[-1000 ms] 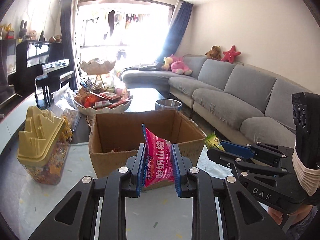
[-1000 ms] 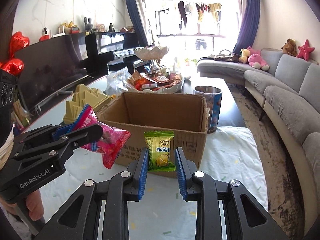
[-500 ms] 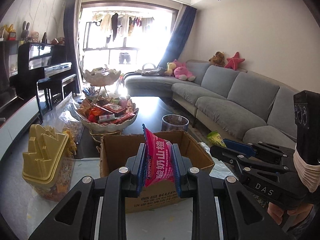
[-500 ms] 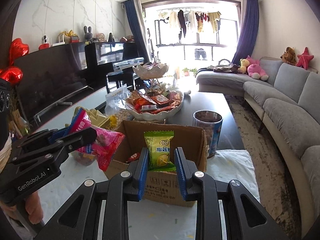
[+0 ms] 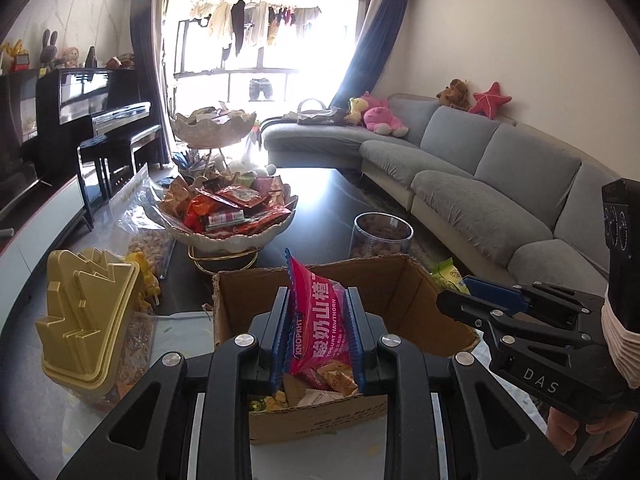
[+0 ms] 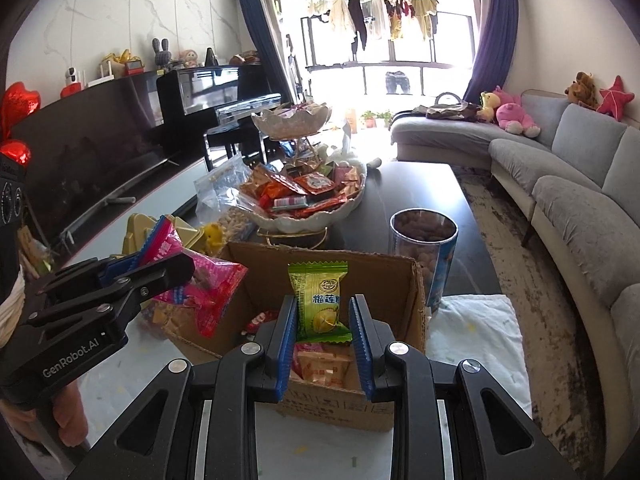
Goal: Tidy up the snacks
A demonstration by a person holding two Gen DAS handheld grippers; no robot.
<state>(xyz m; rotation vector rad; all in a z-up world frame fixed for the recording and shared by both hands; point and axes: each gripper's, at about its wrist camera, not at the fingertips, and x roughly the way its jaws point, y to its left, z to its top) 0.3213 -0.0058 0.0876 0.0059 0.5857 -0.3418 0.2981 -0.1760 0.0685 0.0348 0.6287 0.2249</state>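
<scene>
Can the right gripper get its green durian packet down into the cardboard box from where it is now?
Probably yes. The right gripper, shut on the green packet, hangs over the open cardboard box; only loose snacks lie beneath, and the left gripper sits off to one side.

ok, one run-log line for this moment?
phase: carry to box | left gripper: shut on pink hawthorn packet | right gripper: shut on green durian packet | both above open cardboard box | released: none

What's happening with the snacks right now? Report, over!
Left gripper shut on pink hawthorn snack packet. Right gripper shut on green durian candy packet. Both over open brown cardboard box, snacks already inside. Nothing blocking.
</scene>
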